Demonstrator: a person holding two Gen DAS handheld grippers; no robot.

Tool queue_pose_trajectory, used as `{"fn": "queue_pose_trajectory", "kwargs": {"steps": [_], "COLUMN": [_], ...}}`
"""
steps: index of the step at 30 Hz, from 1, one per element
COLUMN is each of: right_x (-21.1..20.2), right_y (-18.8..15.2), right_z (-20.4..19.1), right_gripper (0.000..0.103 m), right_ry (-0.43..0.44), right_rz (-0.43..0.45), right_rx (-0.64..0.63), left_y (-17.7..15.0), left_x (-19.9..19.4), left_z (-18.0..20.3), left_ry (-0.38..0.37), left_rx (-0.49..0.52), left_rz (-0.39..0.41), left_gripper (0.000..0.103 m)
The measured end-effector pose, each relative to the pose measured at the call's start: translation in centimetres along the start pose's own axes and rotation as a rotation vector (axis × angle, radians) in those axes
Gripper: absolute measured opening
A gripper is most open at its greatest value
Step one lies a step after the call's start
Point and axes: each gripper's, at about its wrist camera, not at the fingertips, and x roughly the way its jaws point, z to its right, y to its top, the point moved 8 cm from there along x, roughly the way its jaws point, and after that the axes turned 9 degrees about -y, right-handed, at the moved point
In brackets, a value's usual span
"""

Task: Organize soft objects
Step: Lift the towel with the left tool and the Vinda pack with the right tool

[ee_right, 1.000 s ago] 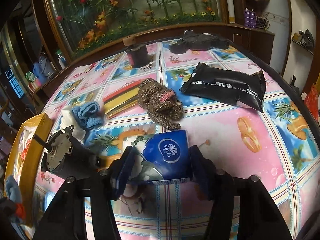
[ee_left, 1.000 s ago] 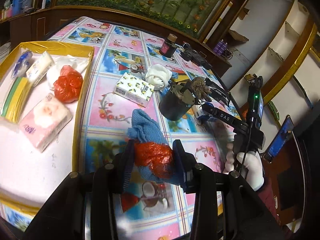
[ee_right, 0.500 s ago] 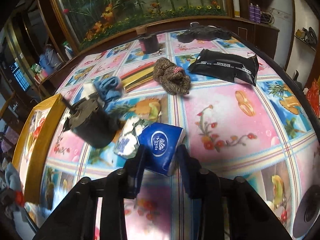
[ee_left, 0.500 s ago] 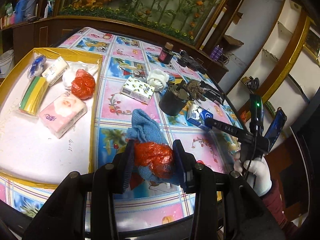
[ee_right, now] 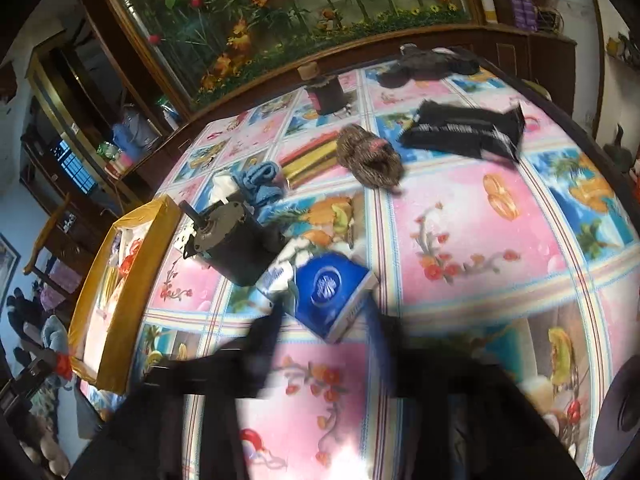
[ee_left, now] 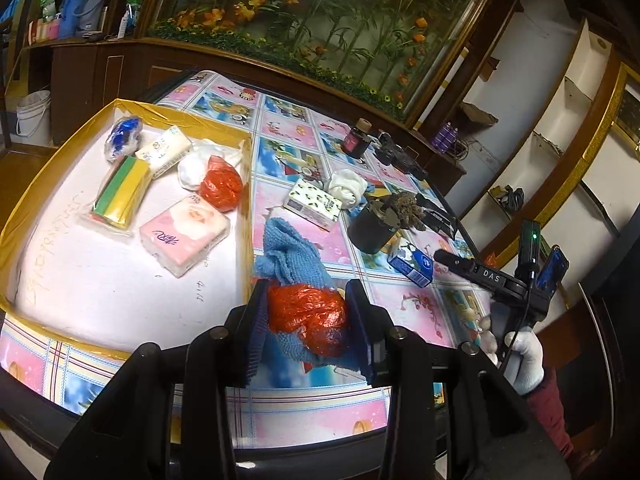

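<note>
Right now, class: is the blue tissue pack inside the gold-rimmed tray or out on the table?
Out. The blue tissue pack lies on the tablecloth, beside the black cylinder, apart from the tray.

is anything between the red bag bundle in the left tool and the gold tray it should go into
Nothing visible blocks it. The left tool is shut on the red plastic bag and blue cloth, just right of the gold tray. Only the tray's raised rim lies between; the near floor is bare.
</note>
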Motion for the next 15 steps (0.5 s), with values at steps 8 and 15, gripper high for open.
{"fn": "queue_pose_trajectory", "kwargs": {"steps": [8,15], "right_x": [4.5,5.1], "right_y": [1.0,0.0], "right_z": [-5.1,-4.8], "right_gripper": [0.082,0.057], "right_ry": [-0.136,-0.186], "right_rz": [-0.034,-0.059], "right_rx": [-0.397,-0.393], "left_y": [0.1,0.9], "left_x": [-0.7,-1.8], "left_z": [-0.6,-1.5], "left_ry": [0.003,0.014], "left_rx": [-0.011,-0.025], "left_rz": [0.013,0.043], "left_gripper": [0.035,0.035]}}
